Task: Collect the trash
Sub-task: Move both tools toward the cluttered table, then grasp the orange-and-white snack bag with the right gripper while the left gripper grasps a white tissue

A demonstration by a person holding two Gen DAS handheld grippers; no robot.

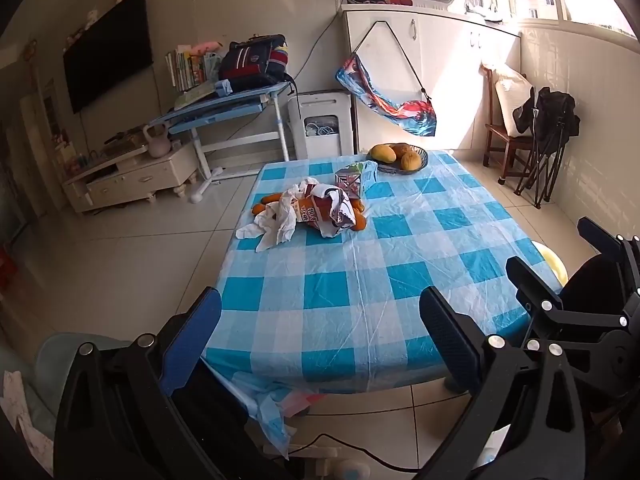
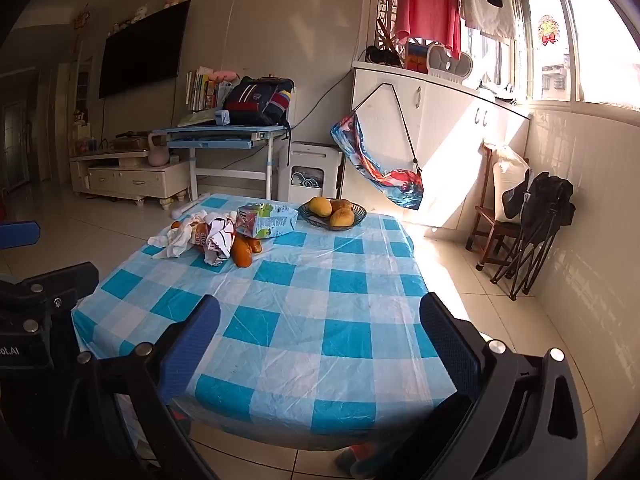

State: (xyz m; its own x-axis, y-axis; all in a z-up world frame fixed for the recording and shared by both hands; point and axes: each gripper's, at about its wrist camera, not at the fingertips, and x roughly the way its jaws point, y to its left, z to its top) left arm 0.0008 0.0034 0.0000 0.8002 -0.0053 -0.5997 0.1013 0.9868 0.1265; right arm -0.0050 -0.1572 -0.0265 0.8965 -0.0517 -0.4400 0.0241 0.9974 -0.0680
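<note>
blue-checked plastic covers the table (image 2: pixel 320 280), where the trash pile (image 1: pixel 304 210) of crumpled tissue, a torn snack wrapper and a juice carton (image 2: pixel 266 220) lies at the far side, beside the fruit bowl (image 2: pixel 332 212). both the left gripper (image 1: pixel 320 340) and right gripper (image 2: pixel 320 344) hover at the near edge, jaws wide and empty; a good approach would likely take the loose tissue first, sparing the fruit.
</note>
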